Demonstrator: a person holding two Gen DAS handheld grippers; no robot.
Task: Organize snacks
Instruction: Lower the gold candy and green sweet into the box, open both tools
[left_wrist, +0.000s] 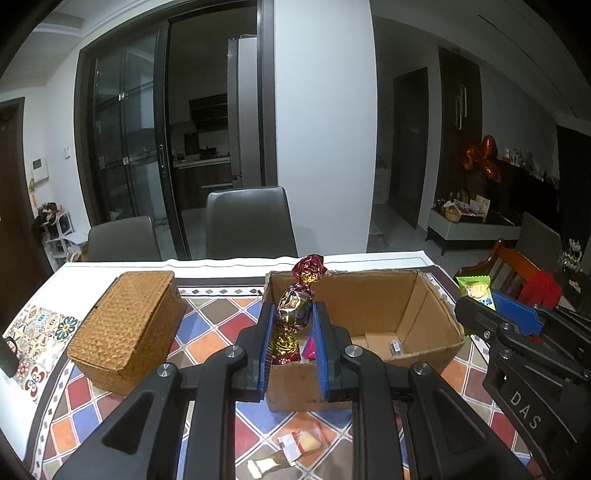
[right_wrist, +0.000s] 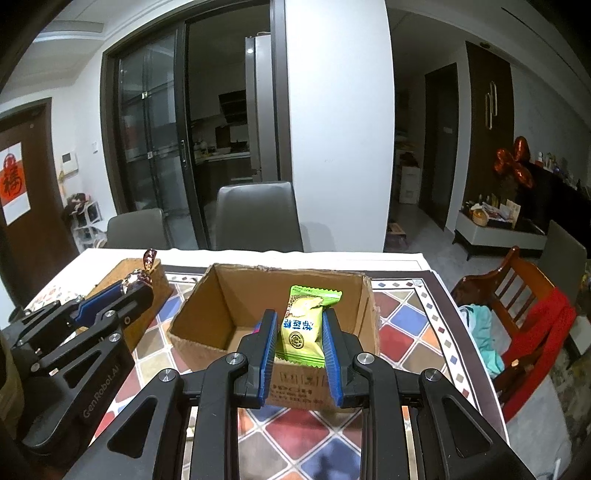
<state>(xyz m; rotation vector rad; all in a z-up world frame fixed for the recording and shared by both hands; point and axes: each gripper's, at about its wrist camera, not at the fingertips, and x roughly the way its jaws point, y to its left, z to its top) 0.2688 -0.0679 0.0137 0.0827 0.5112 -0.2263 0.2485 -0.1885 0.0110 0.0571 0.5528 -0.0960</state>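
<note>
Left wrist view
- Left gripper (left_wrist: 293, 325): clamped tight on a foil candy (left_wrist: 293, 310), held upright at about 6 o'clock, the twisted red top poking out above the fingers.
- Cardboard box (left_wrist: 424, 325): open, seen right behind the candy from center out toward 3 o'clock; a small packet (left_wrist: 395, 347) is spotted on its floor.
- Wicker box (left_wrist: 127, 325): lid on, parked at 9 o'clock, just beside the cardboard box.
- Right gripper (left_wrist: 491, 306): caught at 3 o'clock, pinching a green snack pack (left_wrist: 474, 290).
- Loose wrappers (left_wrist: 299, 443): left on the checkered tablecloth (left_wrist: 214, 328) at 6 o'clock, under the fingers.

Right wrist view
- Right gripper (right_wrist: 299, 332): closed narrow on the green snack pack (right_wrist: 304, 325), held upright at 6 o'clock, over the near wall of the cardboard box (right_wrist: 207, 310).
- Left gripper (right_wrist: 138, 282): seen at 9 o'clock, the foil candy (right_wrist: 142, 275) gripped at its tip, in front of the wicker box (right_wrist: 159, 280).
- Chairs: two grey chairs (right_wrist: 255, 218) are tucked in at 12 o'clock, and a wooden chair (right_wrist: 517, 291) with red cloth is noted at 3 o'clock.
</note>
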